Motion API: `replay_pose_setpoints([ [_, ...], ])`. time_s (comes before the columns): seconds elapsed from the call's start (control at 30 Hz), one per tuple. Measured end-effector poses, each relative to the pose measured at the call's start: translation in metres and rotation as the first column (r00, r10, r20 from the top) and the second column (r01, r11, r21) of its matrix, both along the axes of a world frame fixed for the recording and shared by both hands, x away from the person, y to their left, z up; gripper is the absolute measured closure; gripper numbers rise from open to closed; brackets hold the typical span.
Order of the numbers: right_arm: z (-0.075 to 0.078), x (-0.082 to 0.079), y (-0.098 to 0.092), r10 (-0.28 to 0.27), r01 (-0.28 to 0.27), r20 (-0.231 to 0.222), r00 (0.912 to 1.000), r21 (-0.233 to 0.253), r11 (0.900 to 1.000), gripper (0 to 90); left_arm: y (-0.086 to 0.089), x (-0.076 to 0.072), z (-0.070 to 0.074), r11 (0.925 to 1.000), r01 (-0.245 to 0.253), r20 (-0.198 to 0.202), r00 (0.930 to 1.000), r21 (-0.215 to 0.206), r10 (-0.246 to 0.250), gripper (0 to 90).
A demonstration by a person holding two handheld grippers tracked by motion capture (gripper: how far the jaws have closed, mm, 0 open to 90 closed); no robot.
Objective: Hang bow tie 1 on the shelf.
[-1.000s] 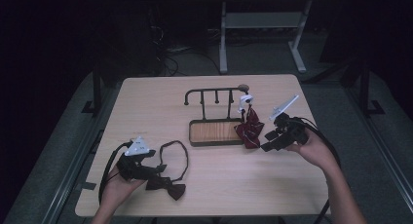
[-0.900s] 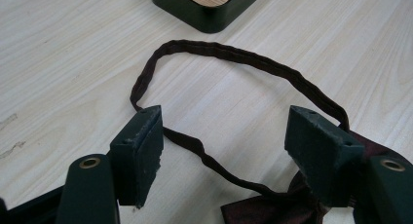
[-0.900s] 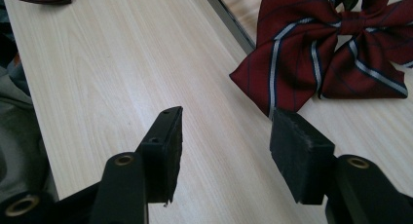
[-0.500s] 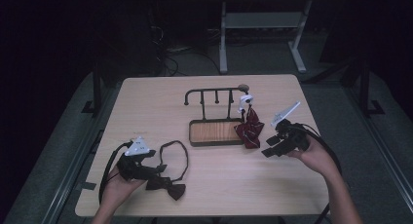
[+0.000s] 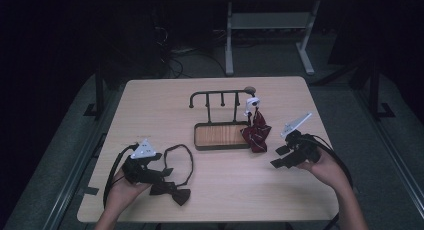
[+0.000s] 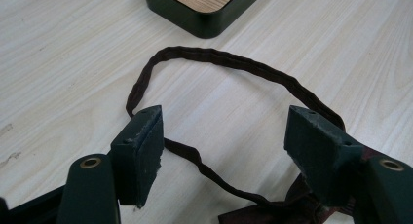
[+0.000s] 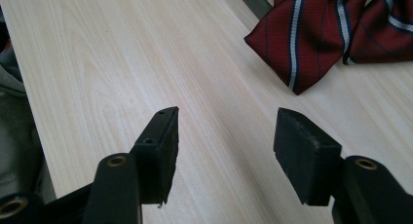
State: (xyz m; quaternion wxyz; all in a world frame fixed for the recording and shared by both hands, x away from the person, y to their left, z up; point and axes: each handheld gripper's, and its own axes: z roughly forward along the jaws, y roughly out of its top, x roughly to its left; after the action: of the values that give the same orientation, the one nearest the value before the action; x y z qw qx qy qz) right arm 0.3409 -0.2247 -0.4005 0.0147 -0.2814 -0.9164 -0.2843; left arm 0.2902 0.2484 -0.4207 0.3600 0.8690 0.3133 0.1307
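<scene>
One bow tie (image 5: 257, 132) hung on rack (image 5: 220, 96), done. Second, dark bow tie (image 5: 172, 192), flat at table's (image 5: 150, 100) 7 o'clock, strap between spread left gripper (image 6: 224, 136). Right gripper (image 7: 224, 136) spread, empty.

The table (image 5: 215, 190) is pale beige wood with fine straight grain. On it, the rack's tray (image 5: 220, 136) has a warm orange-brown wood-grain floor inside a very dark green-black rim, and the hook rail (image 5: 220, 94) above the tray is the same dark tone. Just right of the tray, the striped bow tie (image 5: 256, 132) is deep burgundy red with white stripes edged by thin navy lines. Left of the tray and nearer the person, the dark bow tie (image 5: 172, 192) and its neck strap (image 6: 229, 63) are blackish brown. Both grippers, left gripper (image 5: 167, 171) and right gripper (image 5: 279, 157), are black with dark green-black pads and brass-coloured rivets, each topped by a light grey plate.
</scene>
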Motion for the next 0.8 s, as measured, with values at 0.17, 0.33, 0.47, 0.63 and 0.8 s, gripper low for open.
replay_pose_setpoints([
  [0.17,0.000,-0.003,-0.001,-0.006,0.006,-0.001,1.0000,-0.019,1.000,41.9,-0.002,0.003,0.002,0.9999,0.007,-0.001,1.0000,0.014,-0.007,31.9],
  [0.33,0.001,-0.007,-0.004,-0.005,0.005,0.010,0.9999,0.003,1.000,41.1,-0.004,0.009,0.006,0.9999,0.004,0.004,1.0000,0.015,-0.004,33.3],
  [0.47,-0.002,-0.008,-0.007,-0.012,0.012,0.002,0.9999,0.002,1.000,40.8,-0.006,0.017,0.009,0.9992,0.005,0.001,1.0000,0.039,-0.005,34.4],
  [0.63,-0.005,-0.010,-0.009,-0.012,0.012,-0.005,0.9999,0.010,1.000,41.2,-0.008,0.027,0.014,0.9978,-0.001,-0.007,1.0000,0.067,0.002,36.6],
  [0.8,-0.004,-0.012,-0.013,-0.017,0.017,-0.007,0.9998,0.024,1.000,41.2,-0.008,0.040,0.017,0.9952,-0.010,-0.010,0.9999,0.097,0.011,36.7],
])
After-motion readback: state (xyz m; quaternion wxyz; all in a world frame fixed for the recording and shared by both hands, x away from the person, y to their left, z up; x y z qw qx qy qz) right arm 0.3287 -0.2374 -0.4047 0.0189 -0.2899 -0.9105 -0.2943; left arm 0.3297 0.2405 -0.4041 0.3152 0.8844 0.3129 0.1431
